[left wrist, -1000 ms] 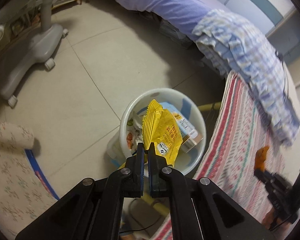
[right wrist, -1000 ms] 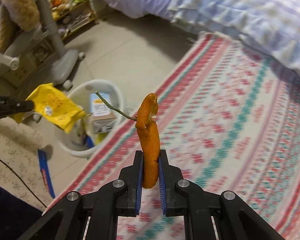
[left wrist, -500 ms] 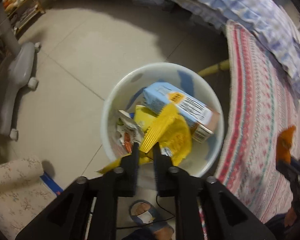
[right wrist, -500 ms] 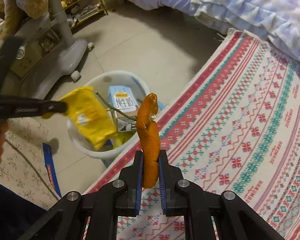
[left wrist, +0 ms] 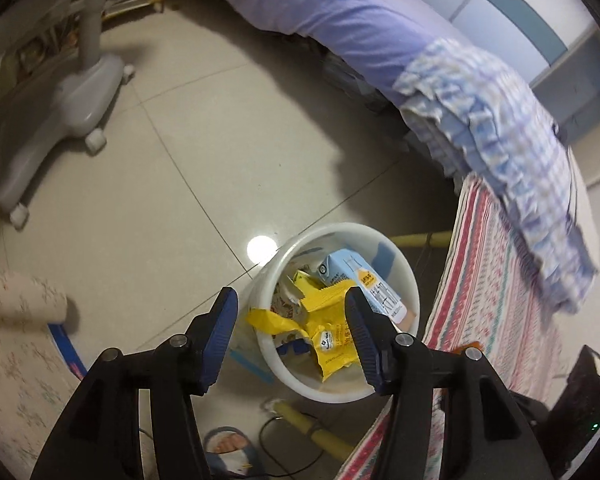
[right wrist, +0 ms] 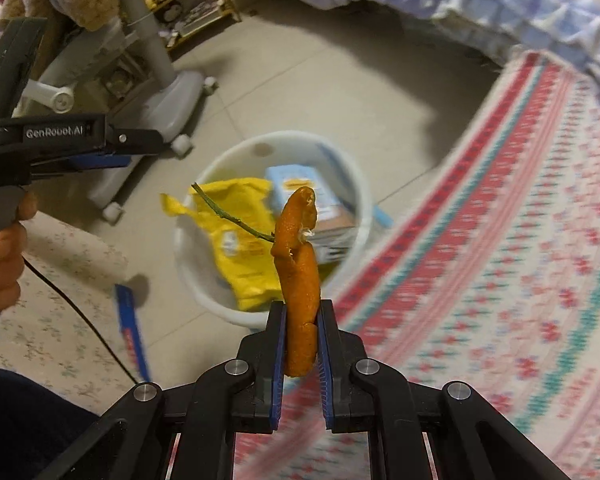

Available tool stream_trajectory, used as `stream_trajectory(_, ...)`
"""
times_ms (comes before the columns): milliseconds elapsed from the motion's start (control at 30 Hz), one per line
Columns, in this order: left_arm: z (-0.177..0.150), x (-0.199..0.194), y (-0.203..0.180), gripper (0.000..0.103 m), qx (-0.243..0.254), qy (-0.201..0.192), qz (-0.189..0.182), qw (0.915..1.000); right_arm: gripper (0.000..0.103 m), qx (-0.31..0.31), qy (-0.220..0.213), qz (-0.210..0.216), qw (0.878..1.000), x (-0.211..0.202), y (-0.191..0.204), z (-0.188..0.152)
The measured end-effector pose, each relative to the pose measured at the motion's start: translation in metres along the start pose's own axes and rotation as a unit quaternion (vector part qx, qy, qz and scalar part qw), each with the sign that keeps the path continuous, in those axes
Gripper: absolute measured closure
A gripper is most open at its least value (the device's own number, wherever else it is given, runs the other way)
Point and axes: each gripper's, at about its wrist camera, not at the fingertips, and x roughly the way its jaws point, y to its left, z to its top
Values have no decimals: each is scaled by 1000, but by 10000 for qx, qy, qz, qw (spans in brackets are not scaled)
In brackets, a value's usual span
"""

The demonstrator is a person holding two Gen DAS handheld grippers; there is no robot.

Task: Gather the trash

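The yellow wrapper (left wrist: 332,332) had left the left gripper (left wrist: 290,338): a second earlier it was pinched between closed jaws above the bin, and now it lay inside the white bin (left wrist: 410,276), partly over the near rim, beside a light blue carton (left wrist: 364,284). The left gripper's jaws had just been opening and stood well apart over the bin, with nothing pressed between the pads. In the right wrist view the wrapper (right wrist: 240,240) was blurred but clearly down in the bin (right wrist: 356,184), where before it had hung from the left gripper (right wrist: 140,146) out to the left of the bin; that gripper was now empty, to the left of the bin, a hand (right wrist: 4,256) on its handle.

The right gripper (right wrist: 300,344) was clamped on an orange peel (right wrist: 298,276) with a thin green twig (right wrist: 232,216) sticking out to the left, as it had been a second before. The bin sat nearer the middle of its view than earlier, just beyond the peel. A patterned rug (right wrist: 500,260) lay to the right of the bin, on the tiled floor (left wrist: 160,208).
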Motion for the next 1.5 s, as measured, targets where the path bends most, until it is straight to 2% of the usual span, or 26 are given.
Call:
stream_trajectory(200,1,-6,9,45,-262,-25,-125,9996,88,44,-173,376,9991,31,34,30)
stream_trajectory(233,1,-7,10,45,-301,-42,-158,9994,88,53,-145,366,9992,40,39,35)
stream_trajectory(267,0,-8,12,45,-319,-56,-177,9993,80,36,-60,344,9994,52,42,39)
stream_trajectory(333,-3,-10,11,45,-300,-66,-178,9994,72,110,281,287,9991,78,47,41)
stream_trajectory(467,-12,-15,2,45,-158,-119,-127,9997,72,152,298,48,9994,82,47,31)
stream_trajectory(633,-34,-31,-7,45,-65,-327,-18,9994,72,214,75,-25,9997,45,33,13)
stream_trajectory(767,-64,-54,-23,45,93,-562,136,9983,65,277,-205,40,9994,3,30,-9)
stream_trajectory(900,-114,-89,-39,43,245,-1002,478,9935,59,312,-536,117,9980,-41,31,-36)
stream_trajectory(967,-146,-106,-40,41,146,-1185,450,9918,51,351,-722,199,9966,-67,32,-52)
stream_trajectory(1033,-175,-119,-43,37,141,-1249,309,9916,50,342,-847,230,9956,-87,34,-64)
stream_trajectory(1100,-199,-132,-48,37,157,-1383,330,9897,49,288,-970,205,9947,-109,37,-78)
stream_trajectory(1167,-221,-145,-59,35,278,-1620,420,9855,42,190,-1136,118,9933,-134,41,-96)
stream_trajectory(1233,-239,-153,-72,29,480,-1706,486,9830,37,125,-1259,51,9919,-151,43,-111)
stream_trajectory(1333,-261,-160,-91,28,809,-1854,584,9776,30,31,-1493,-13,9888,-177,43,-136)
stream_trajectory(1433,-274,-165,-105,27,921,-1939,723,9740,15,-65,-1809,-38,9835,-189,38,-159)
stream_trajectory(1500,-282,-165,-114,27,994,-1913,753,9736,11,-123,-1947,-56,9808,-187,35,-166)
